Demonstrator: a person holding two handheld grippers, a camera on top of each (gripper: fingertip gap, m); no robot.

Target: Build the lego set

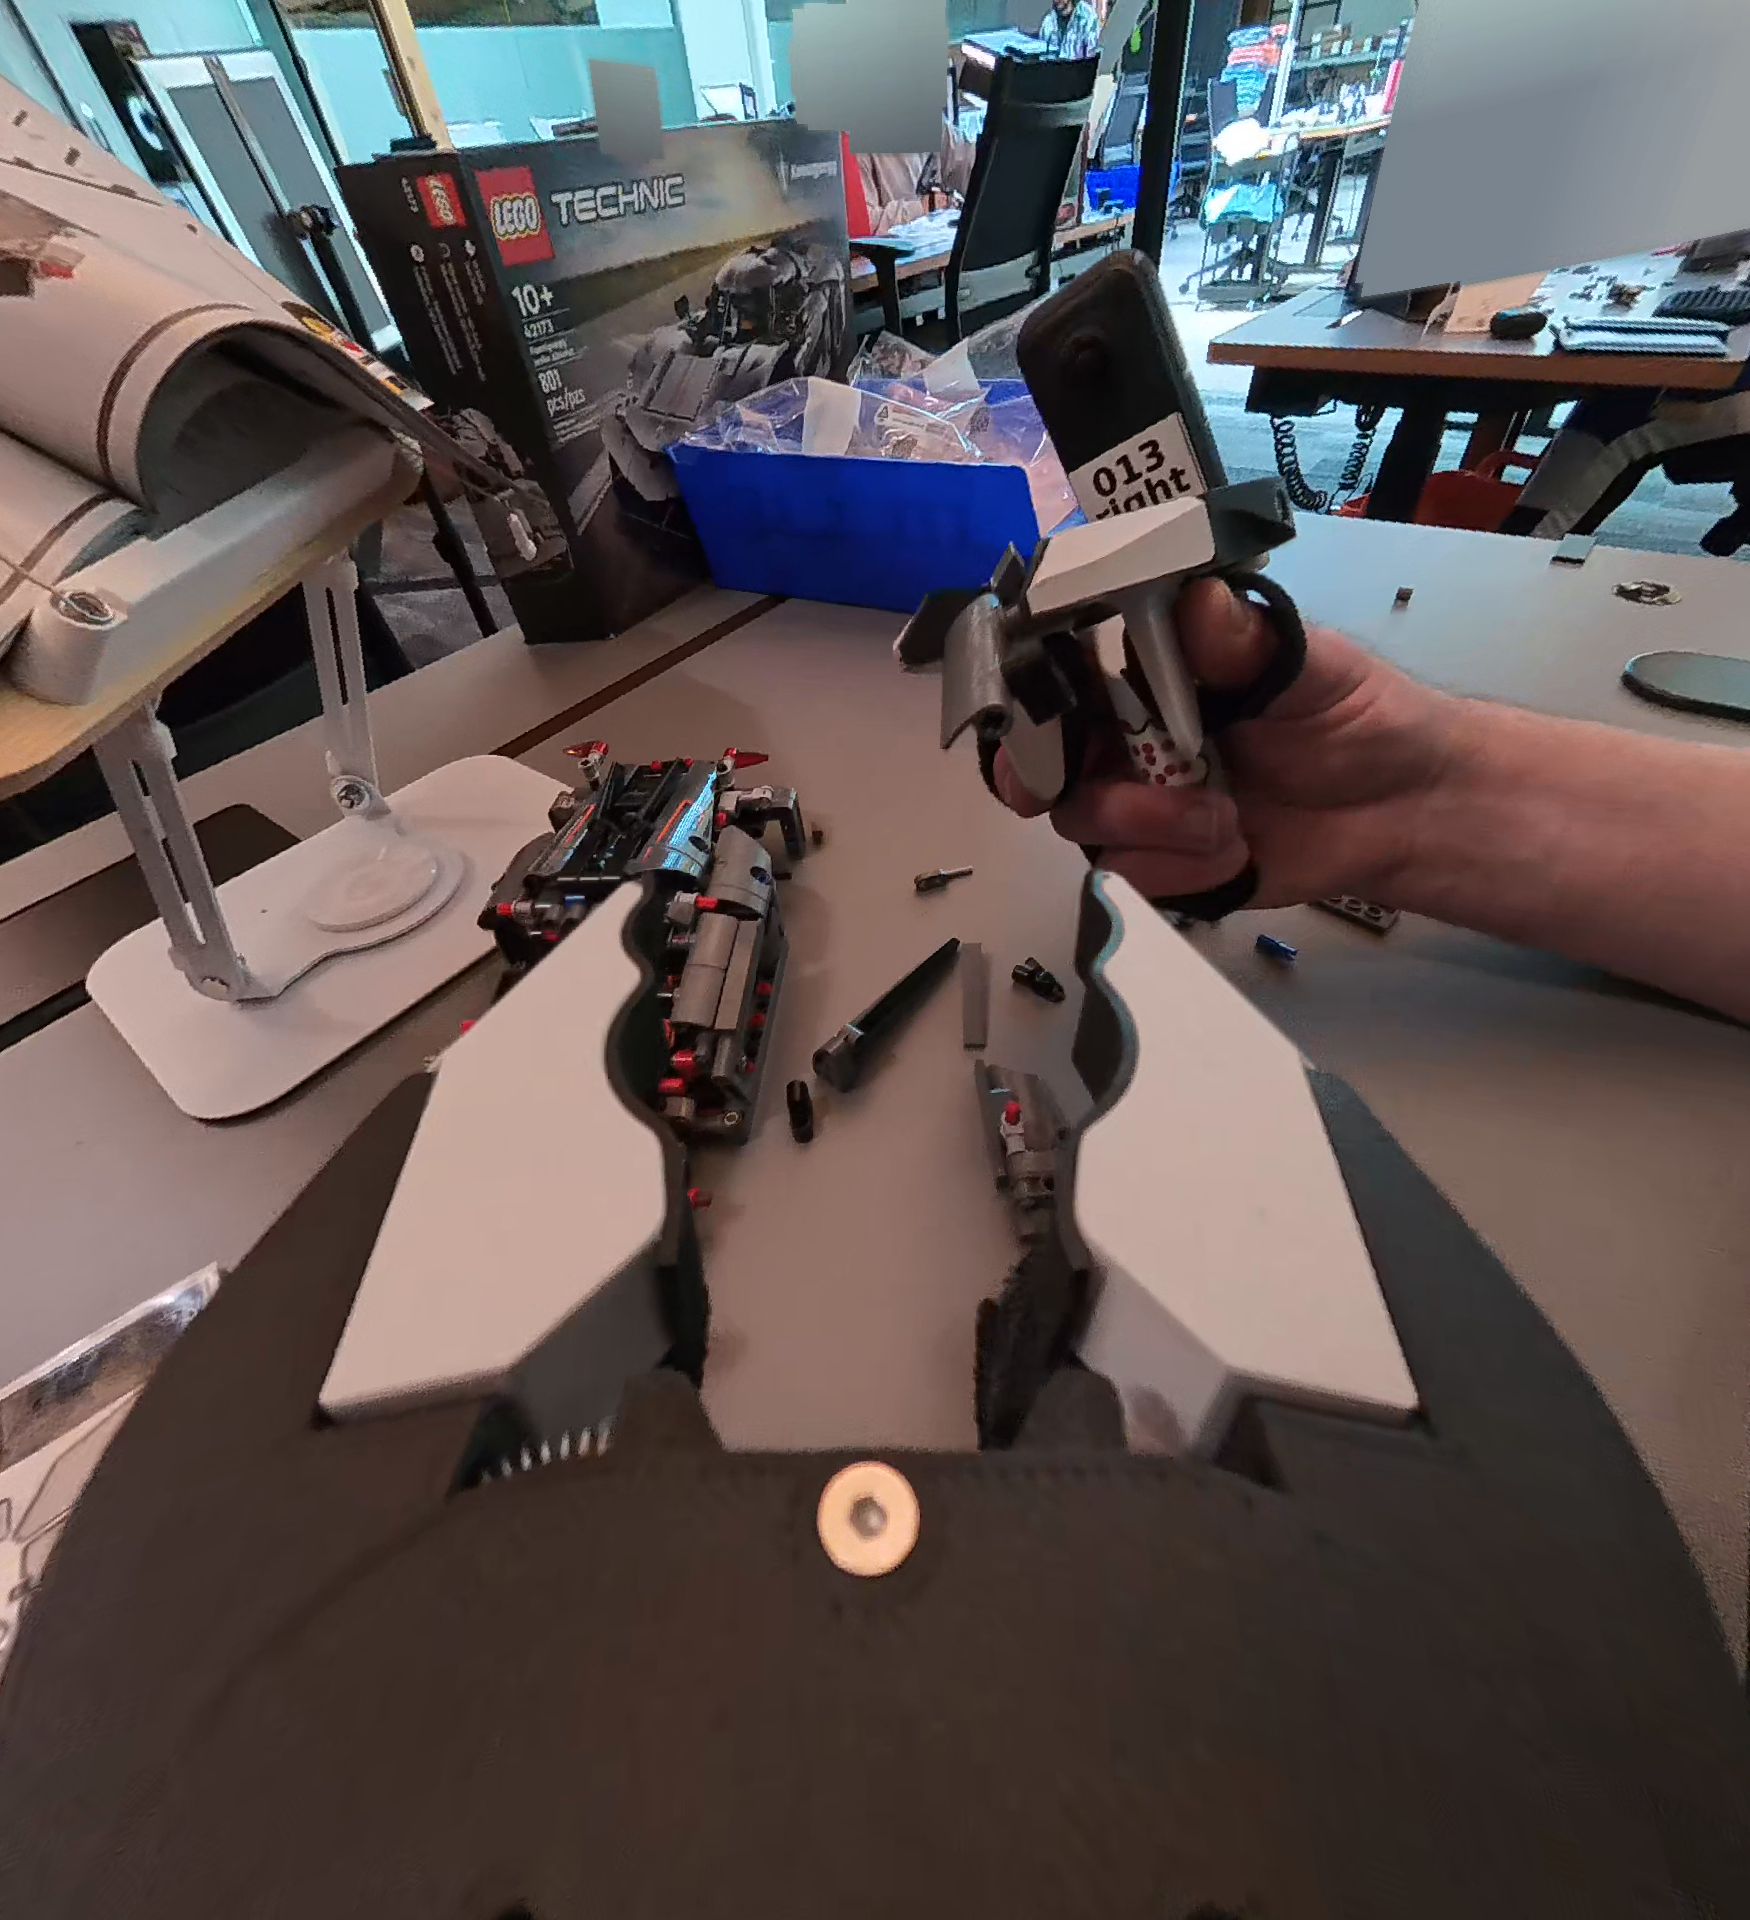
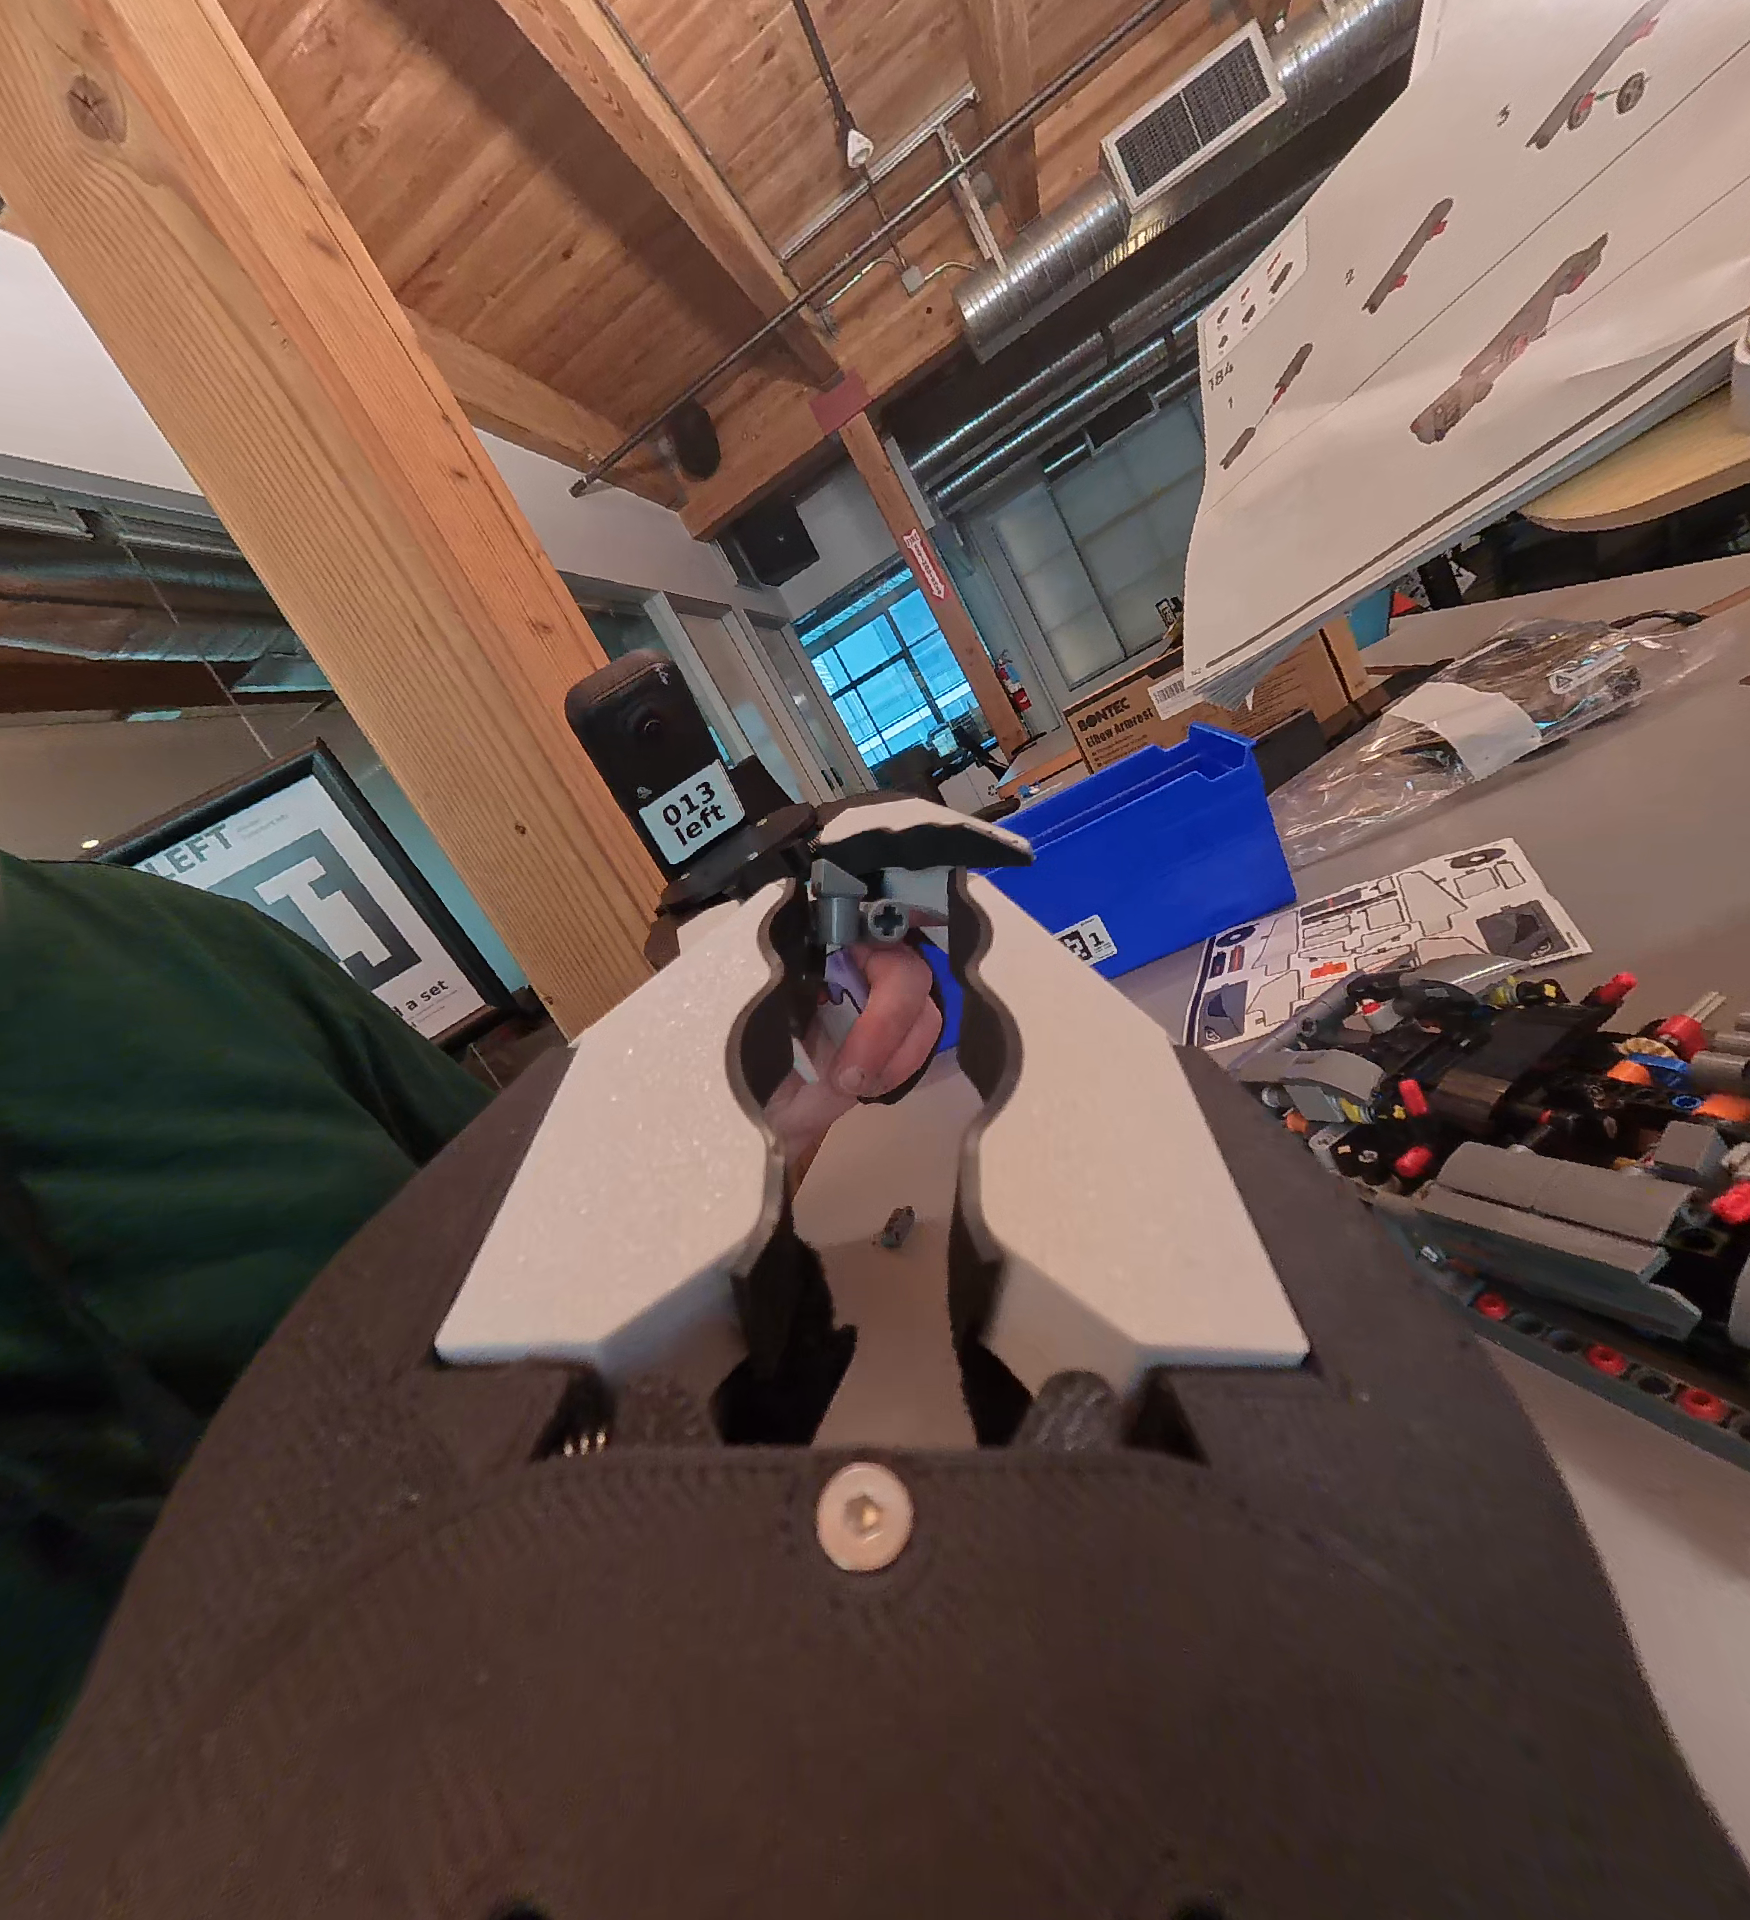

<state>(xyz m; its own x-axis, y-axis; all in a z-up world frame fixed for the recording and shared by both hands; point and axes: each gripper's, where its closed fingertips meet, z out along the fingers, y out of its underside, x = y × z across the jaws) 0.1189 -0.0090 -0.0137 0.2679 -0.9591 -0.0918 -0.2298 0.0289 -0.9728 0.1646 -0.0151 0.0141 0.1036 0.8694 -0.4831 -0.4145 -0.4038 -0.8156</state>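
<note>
Left wrist view: left gripper hangs low over the table, fingers spread wide, nothing between them and no contact with any part. Under and ahead of it sits the half-built car, lying flat, near the stand that props the manual at reading angle, so my guess is the layout keeps the open page and the build in 1 line of sight. Loose parts lie just right of the car: a black axle piece, a grey strip, a small black connector, a pin, and a grey sub-piece partly behind the right finger. Blue bin with bags and the box stand at the back, out of the work zone. Right gripper is raised well above the table in the hand, tilted toward the left one. Right wrist view: its fingers are closed down to a narrow gap and pinch a small grey part at the tips, cross-hole end facing the camera. Holding it up mid-air looks like an inspect or hand-over pose rather than a fit; the car is off to the right on the table, well apart from the held part. Sticker sheet lies flat beyond the car.
</note>
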